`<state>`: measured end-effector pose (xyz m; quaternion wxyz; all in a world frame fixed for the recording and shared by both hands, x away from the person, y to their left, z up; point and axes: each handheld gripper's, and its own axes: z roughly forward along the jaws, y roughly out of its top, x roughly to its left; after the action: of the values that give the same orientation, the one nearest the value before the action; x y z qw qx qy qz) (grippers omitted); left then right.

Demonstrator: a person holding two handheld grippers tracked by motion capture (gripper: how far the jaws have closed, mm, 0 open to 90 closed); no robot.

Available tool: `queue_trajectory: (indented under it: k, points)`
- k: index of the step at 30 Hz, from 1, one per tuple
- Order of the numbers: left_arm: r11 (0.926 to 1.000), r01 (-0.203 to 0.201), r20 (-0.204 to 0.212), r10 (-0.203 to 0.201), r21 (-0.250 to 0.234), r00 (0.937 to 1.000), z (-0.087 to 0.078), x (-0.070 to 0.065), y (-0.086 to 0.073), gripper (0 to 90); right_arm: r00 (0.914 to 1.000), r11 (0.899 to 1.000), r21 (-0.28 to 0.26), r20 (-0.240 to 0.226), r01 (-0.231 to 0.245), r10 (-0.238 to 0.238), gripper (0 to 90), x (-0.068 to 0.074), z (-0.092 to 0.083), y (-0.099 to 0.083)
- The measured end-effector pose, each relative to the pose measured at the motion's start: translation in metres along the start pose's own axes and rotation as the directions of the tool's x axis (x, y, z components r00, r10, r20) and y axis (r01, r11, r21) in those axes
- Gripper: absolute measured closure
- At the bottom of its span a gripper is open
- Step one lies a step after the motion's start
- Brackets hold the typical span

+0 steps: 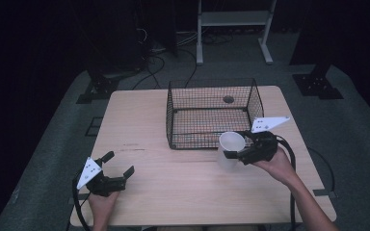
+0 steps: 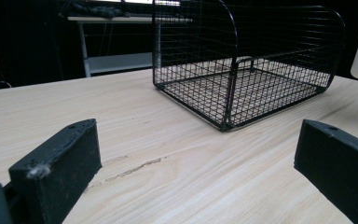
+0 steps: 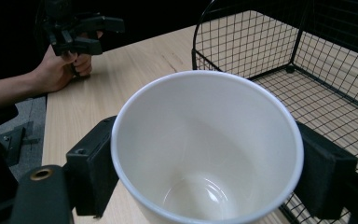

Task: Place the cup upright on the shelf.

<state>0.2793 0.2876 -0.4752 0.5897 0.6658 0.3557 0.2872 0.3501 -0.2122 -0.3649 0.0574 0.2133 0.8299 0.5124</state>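
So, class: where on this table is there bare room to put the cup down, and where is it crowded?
Free: the wooden table left of the wire basket, and the front strip between the left tongs and right tongs. The basket floor is bare too. Crowded: the basket's front right corner, where the white cup is held.

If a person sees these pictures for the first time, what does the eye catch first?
First, the white cup, empty, clamped between the right tongs just at the open front of the black wire basket. That basket stands empty on the far half of the wooden table. The left tongs wait open near the front left corner.
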Motion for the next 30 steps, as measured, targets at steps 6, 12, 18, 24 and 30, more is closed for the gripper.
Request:
queue_trajectory:
  k: [6,12,18,24,30]
  points:
    - [1.0000,0.002,0.002,-0.002,-0.001,1.0000,0.000,0.000,0.000,0.0,0.9999,1.000,-0.004,-0.011,0.001,-0.001,19.3,-0.007,0.000,0.014]
    - [1.0000,0.000,0.002,0.000,-0.001,1.0000,0.000,0.000,0.000,0.0,0.9994,1.000,-0.016,-0.035,0.003,-0.003,19.3,-0.015,0.002,0.030]
    - [1.0000,0.001,0.002,-0.001,-0.001,1.0000,0.000,0.000,0.000,0.0,0.9993,1.000,-0.016,-0.036,0.001,-0.002,19.3,-0.025,0.006,0.045]
    - [1.0000,-0.001,0.002,0.001,-0.001,1.0000,0.000,0.000,0.000,0.0,0.9999,1.000,0.000,-0.012,0.008,-0.008,19.2,-0.036,0.011,0.061]
    - [1.0000,-0.002,0.003,0.002,-0.001,1.0000,0.000,0.000,0.000,0.0,0.9999,1.000,0.003,-0.008,0.008,-0.008,19.3,-0.041,0.016,0.072]
